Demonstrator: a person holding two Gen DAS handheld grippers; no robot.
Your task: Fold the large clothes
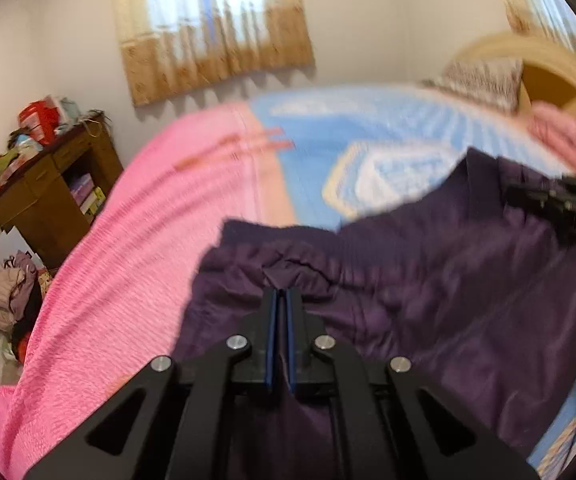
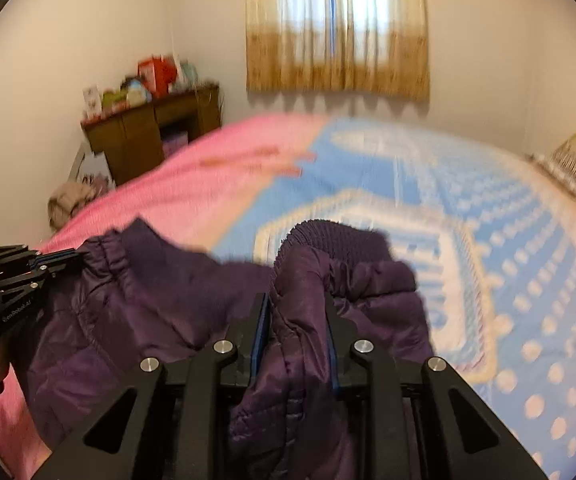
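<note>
Left hand-held gripper pinches the dark purple quilted jacket; right hand-held gripper clamps a thick fold (ribbed cuff above) over the pink-and-blue bedspread.

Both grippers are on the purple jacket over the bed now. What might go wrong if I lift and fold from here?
1. The left gripper pinches only a thin pucker of the purple jacket; slick fabric may slip out.
2. The right gripper clamps a thick bunch near the ribbed cuff, so layers may fold unevenly.
3. The jacket lies on the blanket, which might drag along.
</note>
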